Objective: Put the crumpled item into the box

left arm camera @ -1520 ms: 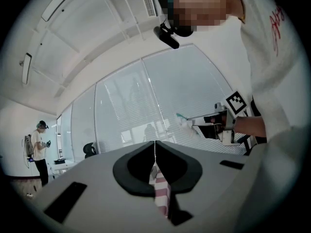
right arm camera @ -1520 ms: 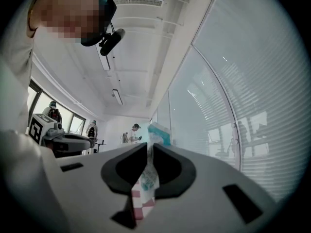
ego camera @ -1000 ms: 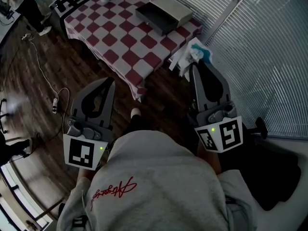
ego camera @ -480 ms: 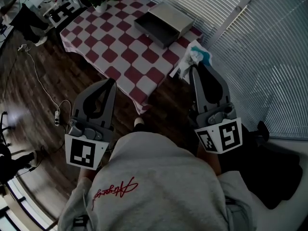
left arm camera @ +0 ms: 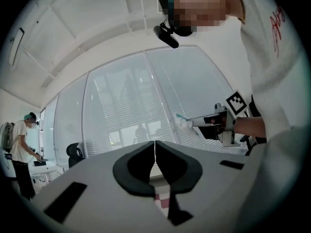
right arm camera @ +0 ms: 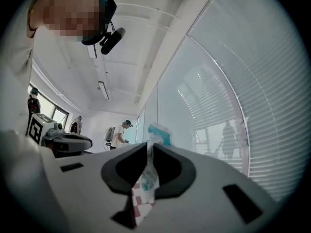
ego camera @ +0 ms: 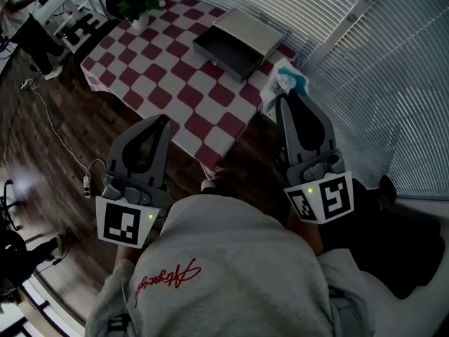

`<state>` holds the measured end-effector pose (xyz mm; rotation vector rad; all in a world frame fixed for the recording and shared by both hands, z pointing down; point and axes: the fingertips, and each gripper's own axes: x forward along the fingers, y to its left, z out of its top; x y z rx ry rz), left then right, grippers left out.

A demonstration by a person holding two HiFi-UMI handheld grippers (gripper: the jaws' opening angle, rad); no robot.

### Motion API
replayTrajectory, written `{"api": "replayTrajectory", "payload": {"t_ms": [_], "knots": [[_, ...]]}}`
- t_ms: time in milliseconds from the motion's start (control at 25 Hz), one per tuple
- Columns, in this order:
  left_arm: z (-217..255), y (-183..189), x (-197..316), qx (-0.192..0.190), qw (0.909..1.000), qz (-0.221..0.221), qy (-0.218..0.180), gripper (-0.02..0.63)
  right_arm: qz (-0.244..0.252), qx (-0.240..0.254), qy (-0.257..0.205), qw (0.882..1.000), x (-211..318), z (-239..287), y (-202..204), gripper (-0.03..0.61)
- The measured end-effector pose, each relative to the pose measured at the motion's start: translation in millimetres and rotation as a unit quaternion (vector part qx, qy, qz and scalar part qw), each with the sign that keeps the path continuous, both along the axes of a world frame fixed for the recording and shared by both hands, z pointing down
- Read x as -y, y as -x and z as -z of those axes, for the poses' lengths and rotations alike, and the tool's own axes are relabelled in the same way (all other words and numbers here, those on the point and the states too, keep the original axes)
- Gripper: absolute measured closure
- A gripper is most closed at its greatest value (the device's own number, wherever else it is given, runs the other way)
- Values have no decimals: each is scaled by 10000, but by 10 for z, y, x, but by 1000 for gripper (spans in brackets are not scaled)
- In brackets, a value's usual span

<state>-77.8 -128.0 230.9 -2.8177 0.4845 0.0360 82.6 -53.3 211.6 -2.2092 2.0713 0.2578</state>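
Two grippers are seen from the head view, and one marker cube point(ego camera: 126, 222) is carried on each. The left gripper point(ego camera: 163, 119) is pressed together with nothing between its jaws. The right gripper point(ego camera: 289, 98) is pinched on one crumpled item point(ego camera: 284, 81), white with a teal patch, which is held just off the table's corner, near the box but outside it. One grey box point(ego camera: 256, 28) is set open on one table point(ego camera: 189, 97) covered in red and white checks. One potted plant point(ego camera: 140, 2) is placed at the far end. Red script is seen on the sweatshirt point(ego camera: 231, 258), but it cannot be read
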Motion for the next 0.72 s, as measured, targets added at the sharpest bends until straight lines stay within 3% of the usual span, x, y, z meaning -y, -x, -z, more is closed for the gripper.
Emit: {"api": "replayTrajectory", "payload": {"t_ms": [720], "knots": [[-119, -58, 467, 54, 9996, -262, 73, 595, -292, 87, 59, 9995, 364, -134, -9, 531]]}}
